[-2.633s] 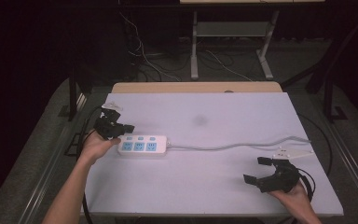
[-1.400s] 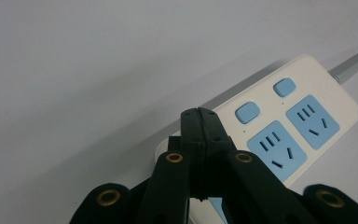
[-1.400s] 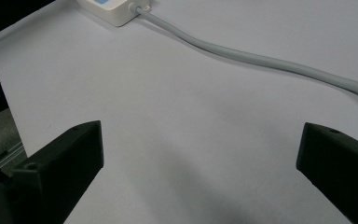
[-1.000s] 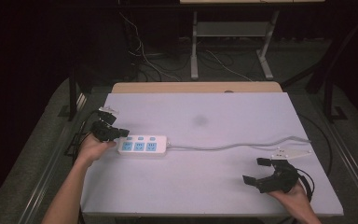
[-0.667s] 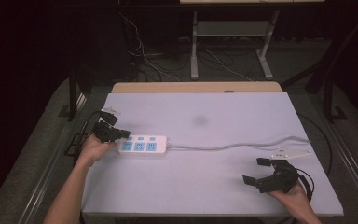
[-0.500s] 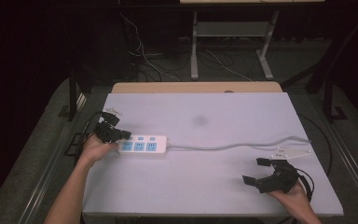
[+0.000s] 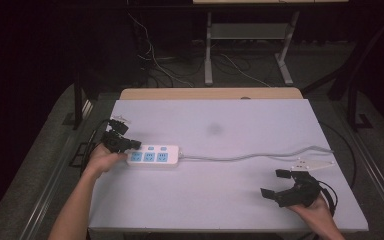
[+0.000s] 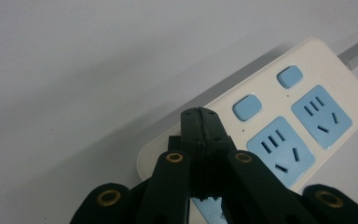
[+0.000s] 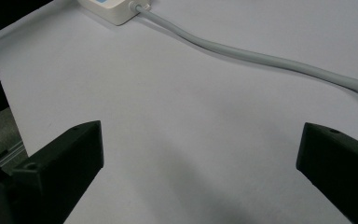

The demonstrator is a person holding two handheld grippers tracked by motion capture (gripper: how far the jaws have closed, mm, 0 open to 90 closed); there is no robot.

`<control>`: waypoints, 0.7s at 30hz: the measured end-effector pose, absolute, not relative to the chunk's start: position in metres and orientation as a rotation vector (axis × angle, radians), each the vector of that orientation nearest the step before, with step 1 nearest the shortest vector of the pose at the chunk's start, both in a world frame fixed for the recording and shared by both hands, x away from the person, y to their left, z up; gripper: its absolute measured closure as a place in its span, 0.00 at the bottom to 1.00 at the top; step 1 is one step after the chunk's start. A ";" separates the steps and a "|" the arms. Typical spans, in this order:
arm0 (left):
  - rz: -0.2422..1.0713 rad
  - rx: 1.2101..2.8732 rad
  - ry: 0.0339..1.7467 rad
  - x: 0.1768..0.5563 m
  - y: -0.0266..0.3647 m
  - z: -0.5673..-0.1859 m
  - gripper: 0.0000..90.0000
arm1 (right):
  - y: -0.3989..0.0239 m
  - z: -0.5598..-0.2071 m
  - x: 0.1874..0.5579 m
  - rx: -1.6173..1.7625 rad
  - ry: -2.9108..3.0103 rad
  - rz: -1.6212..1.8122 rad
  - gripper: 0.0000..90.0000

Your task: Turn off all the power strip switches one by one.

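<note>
A white power strip (image 7: 152, 156) with blue sockets and two blue buttons lies on the left of the white table (image 7: 220, 120). Its grey cord (image 7: 250, 157) runs right toward the table's far right edge. My left gripper (image 7: 134, 145) is shut, its tips resting over the strip's left end. In the left gripper view the jaws (image 8: 200, 114) are pressed together above the power strip (image 8: 279, 121), with nothing between them. My right gripper (image 7: 272, 183) stands open near the front right corner. Its jaws (image 9: 200, 140) are wide apart over bare table, with the cord (image 9: 261, 58) beyond them.
A wooden strip (image 7: 210, 93) borders the table's back edge. Behind it, on the floor, are a desk frame (image 7: 207, 55) and loose cables (image 7: 150, 60). Dark rails (image 7: 75, 150) run along the table's left side.
My left gripper has shifted slightly nearer, onto the power strip's left end. The right gripper and the strip have not moved.
</note>
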State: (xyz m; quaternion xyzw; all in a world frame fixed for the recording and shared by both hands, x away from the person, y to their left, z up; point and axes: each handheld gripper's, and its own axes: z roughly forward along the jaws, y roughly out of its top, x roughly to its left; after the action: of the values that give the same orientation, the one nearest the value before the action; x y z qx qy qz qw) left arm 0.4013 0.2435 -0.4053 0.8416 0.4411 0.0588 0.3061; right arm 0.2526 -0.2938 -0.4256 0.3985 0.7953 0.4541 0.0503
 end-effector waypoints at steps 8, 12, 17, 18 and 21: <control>0.118 2.165 1.163 0.401 0.252 -0.411 1.00 | -0.296 -0.425 0.253 1.222 2.405 1.380 0.00; 0.136 2.175 1.160 0.399 0.250 -0.411 1.00 | -0.297 -0.425 0.253 1.222 2.400 1.380 0.00; 0.143 2.172 1.174 0.399 0.250 -0.410 1.00 | -0.297 -0.425 0.253 1.216 2.401 1.383 0.00; 0.145 2.174 1.174 0.399 0.249 -0.410 1.00 | -0.296 -0.425 0.253 1.216 2.401 1.383 0.00; 0.156 2.178 1.175 0.398 0.248 -0.410 1.00 | -0.296 -0.425 0.253 1.219 2.403 1.383 0.00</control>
State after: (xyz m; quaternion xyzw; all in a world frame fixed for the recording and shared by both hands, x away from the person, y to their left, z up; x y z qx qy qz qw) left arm 0.3980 0.2482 -0.4096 0.8307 0.4481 0.0593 0.3250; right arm 0.2526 -0.2962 -0.4253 0.4017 0.7923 0.4559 0.0564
